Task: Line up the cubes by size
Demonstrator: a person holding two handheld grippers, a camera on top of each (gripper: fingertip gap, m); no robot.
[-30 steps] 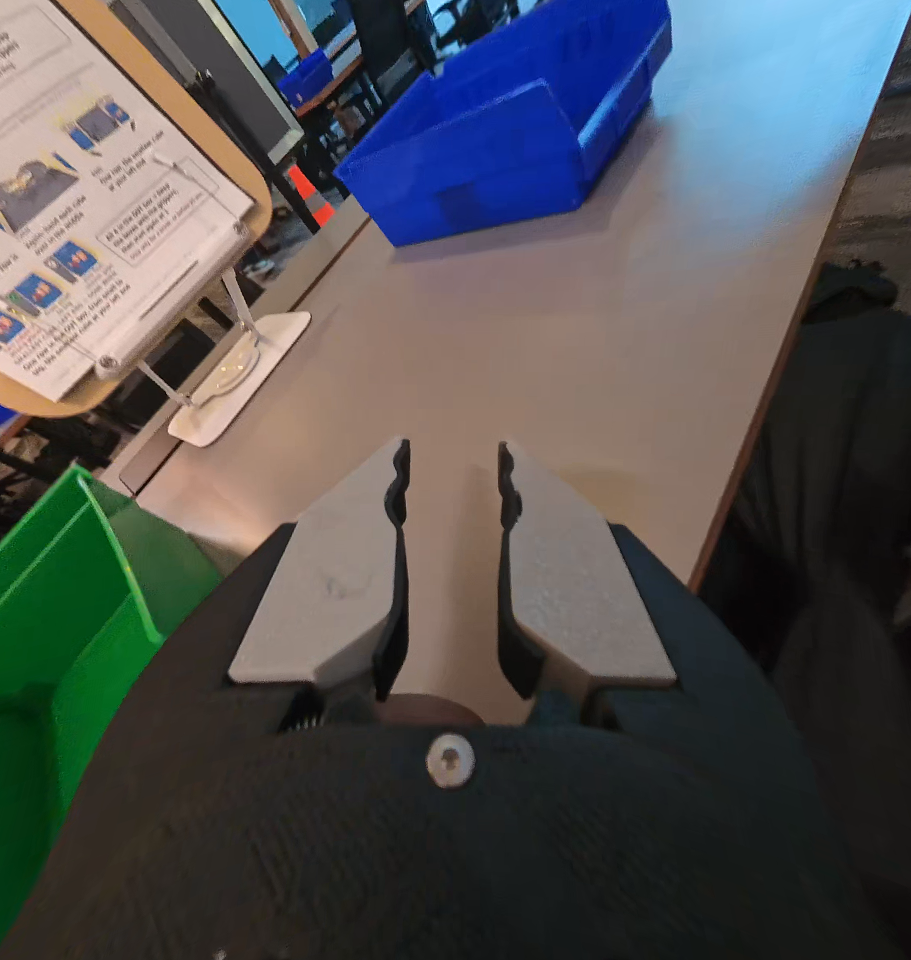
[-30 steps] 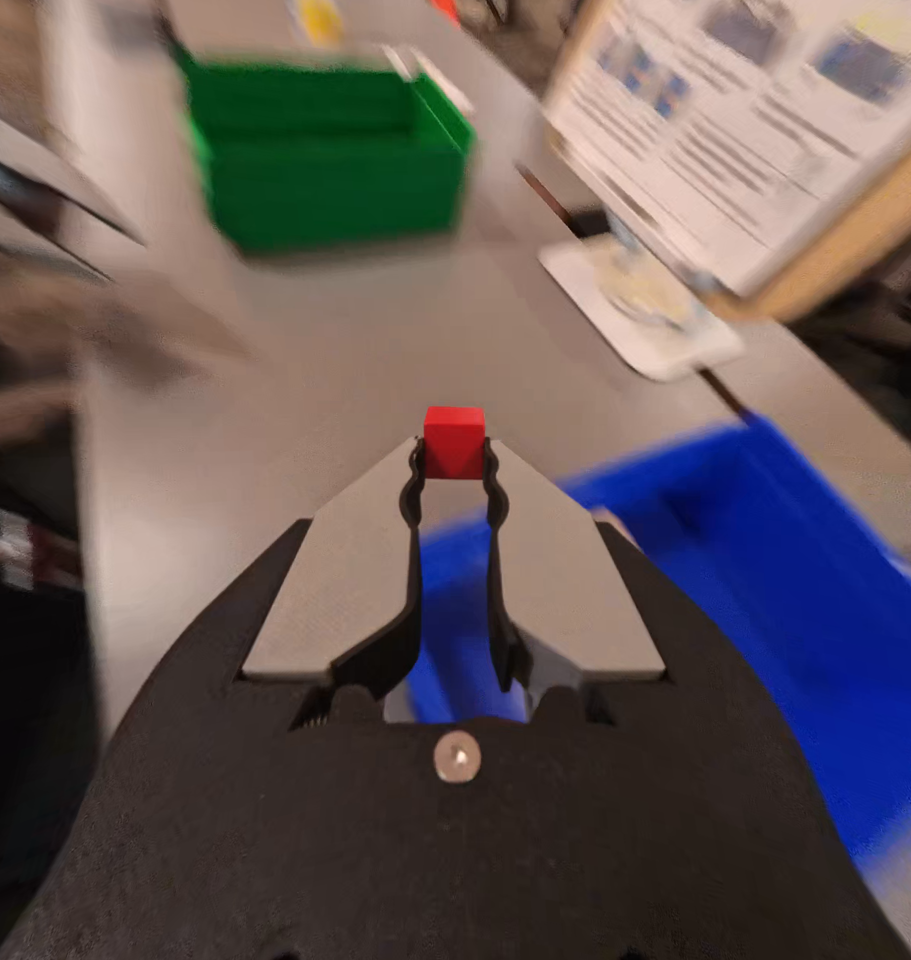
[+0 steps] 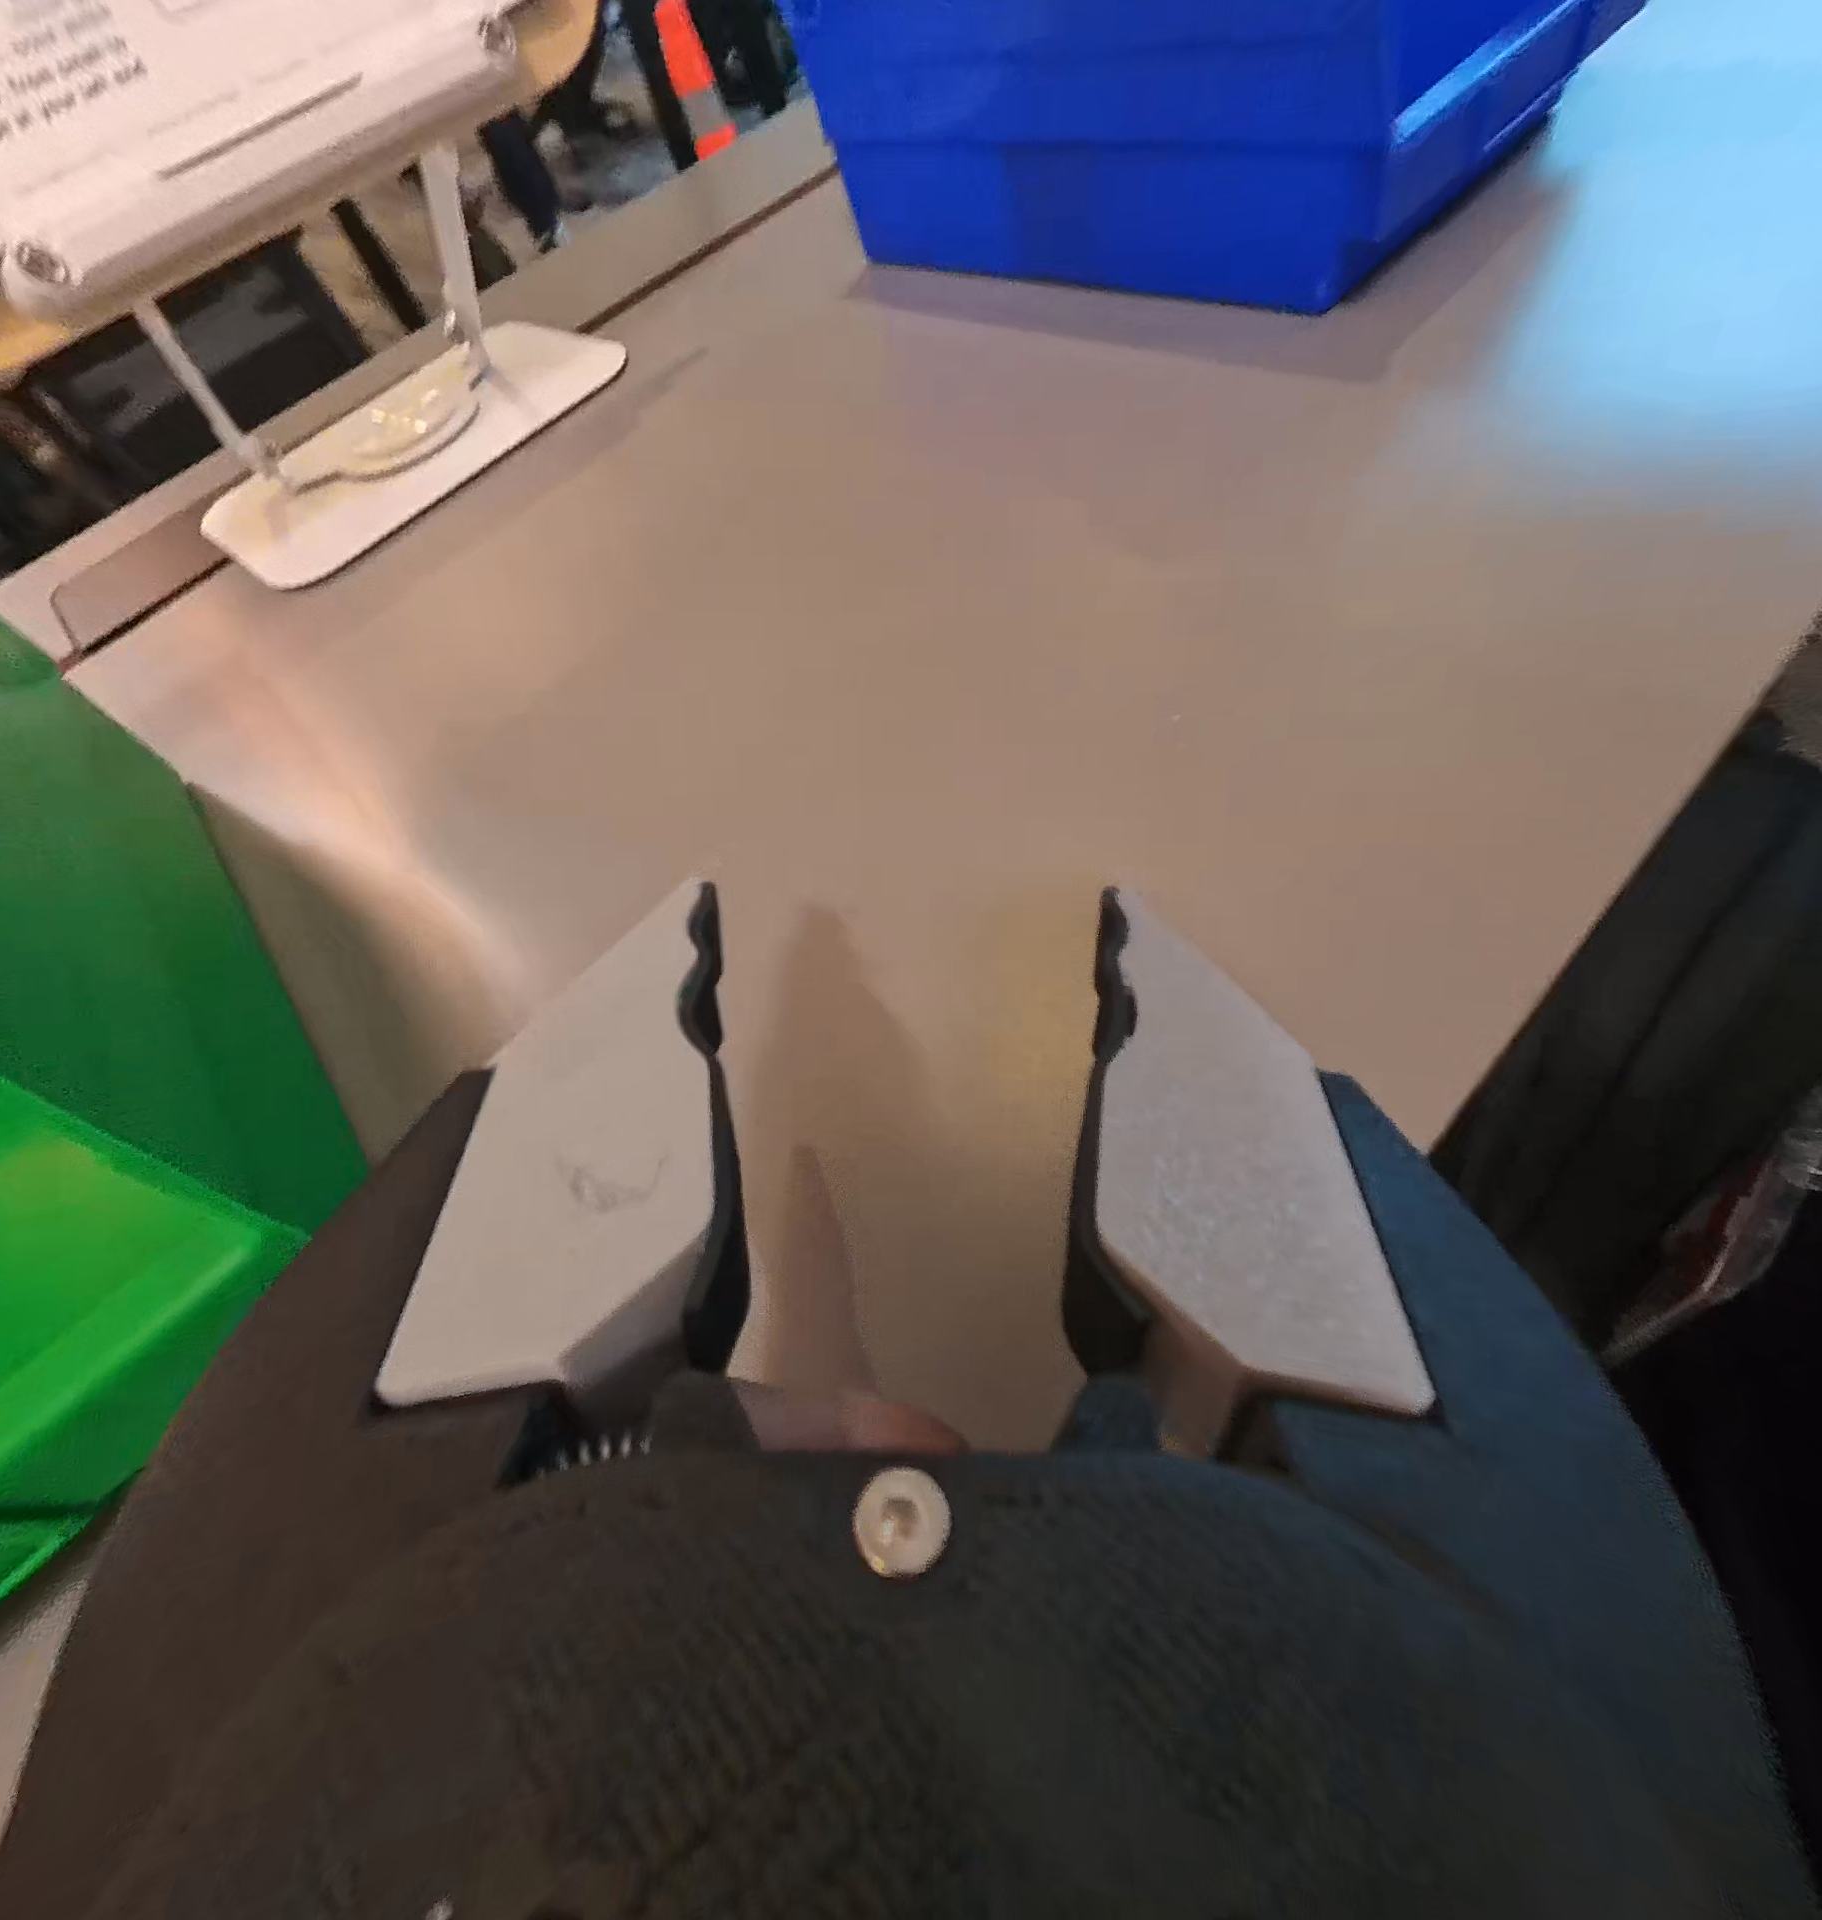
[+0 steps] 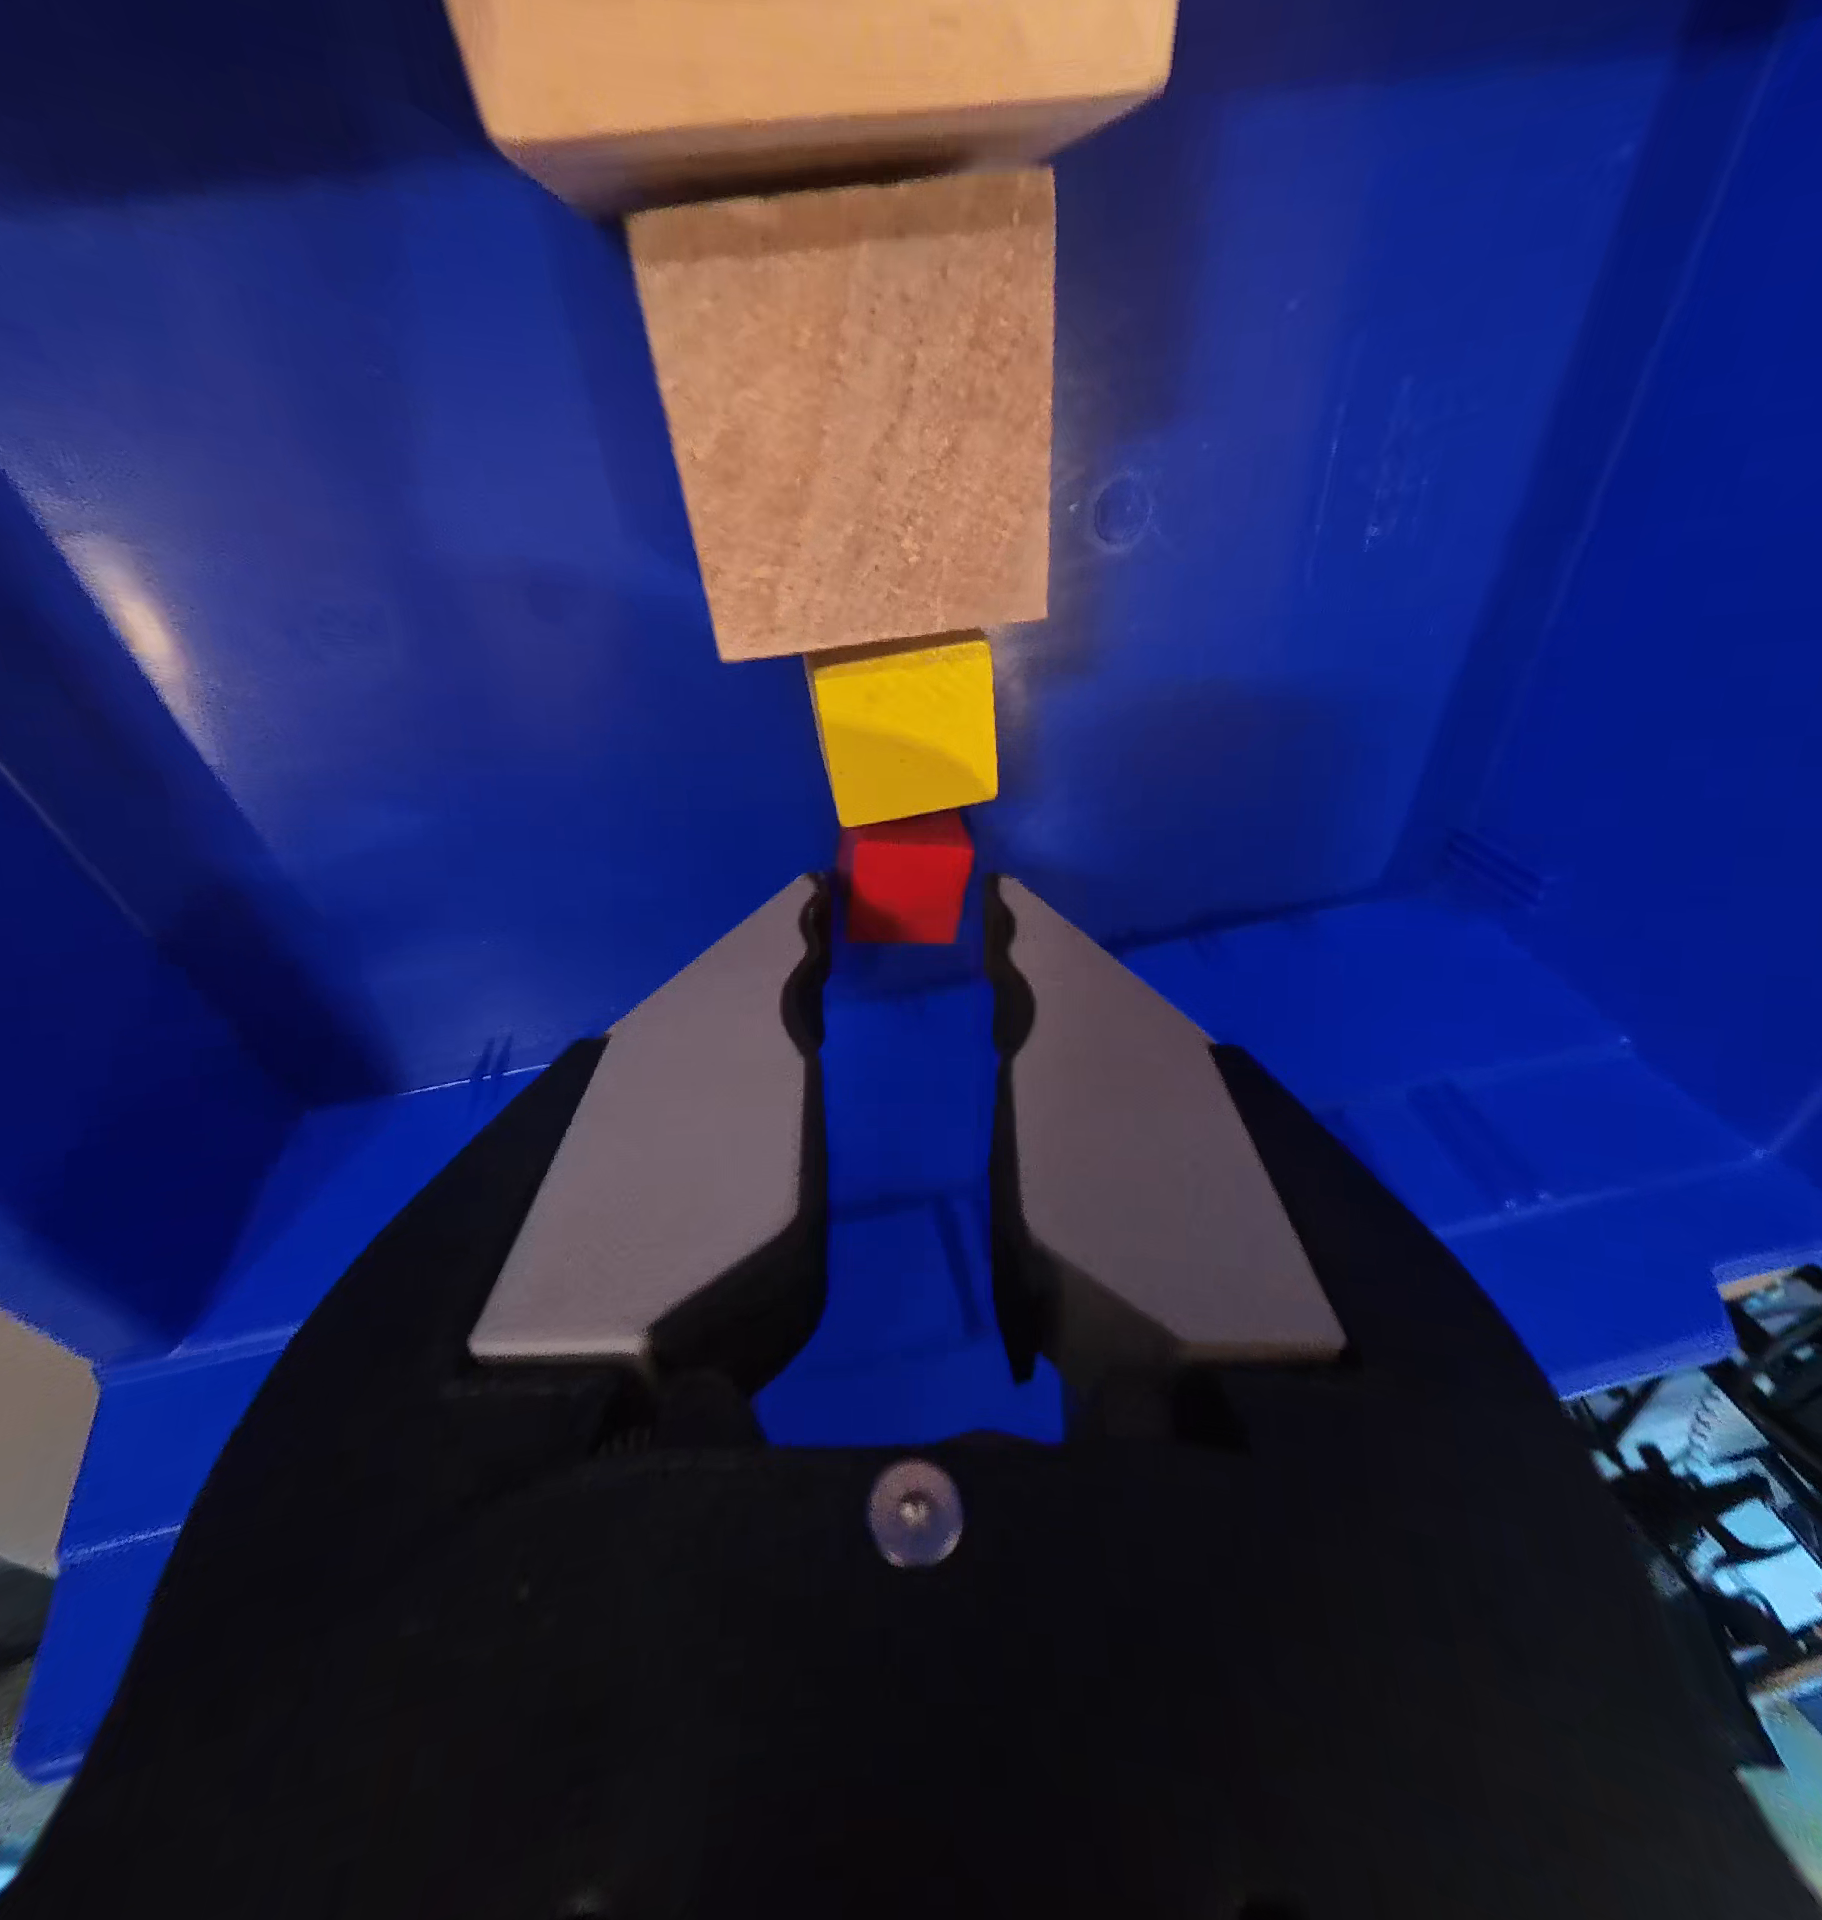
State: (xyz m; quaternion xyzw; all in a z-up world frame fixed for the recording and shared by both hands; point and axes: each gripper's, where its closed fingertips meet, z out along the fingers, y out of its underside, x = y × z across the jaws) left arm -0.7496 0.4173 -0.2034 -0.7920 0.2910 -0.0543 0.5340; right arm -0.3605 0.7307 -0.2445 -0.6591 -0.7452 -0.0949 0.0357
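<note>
So the little red cube point(image 4: 902, 891) was down on the floor of the blue bin point(image 4: 315, 623), tucked right up against the yellow cube point(image 4: 907, 732). A second earlier I'd had it pinched in the right gripper point(image 4: 899, 914) out over the table; now the claw had let go, with a sliver of blue showing on the right side of the cube.

That made the row read red, yellow, mid-size wooden cube point(image 4: 855, 416), then the big wooden cube point(image 4: 813, 83), each touching the next. By my reckoning that was the last one in the line.

My left gripper point(image 3: 907, 956) had spread wider than before and sat empty over the grey table point(image 3: 990, 571), between the green bin point(image 3: 107, 1039) and the paper stand point(image 3: 419, 447).
</note>
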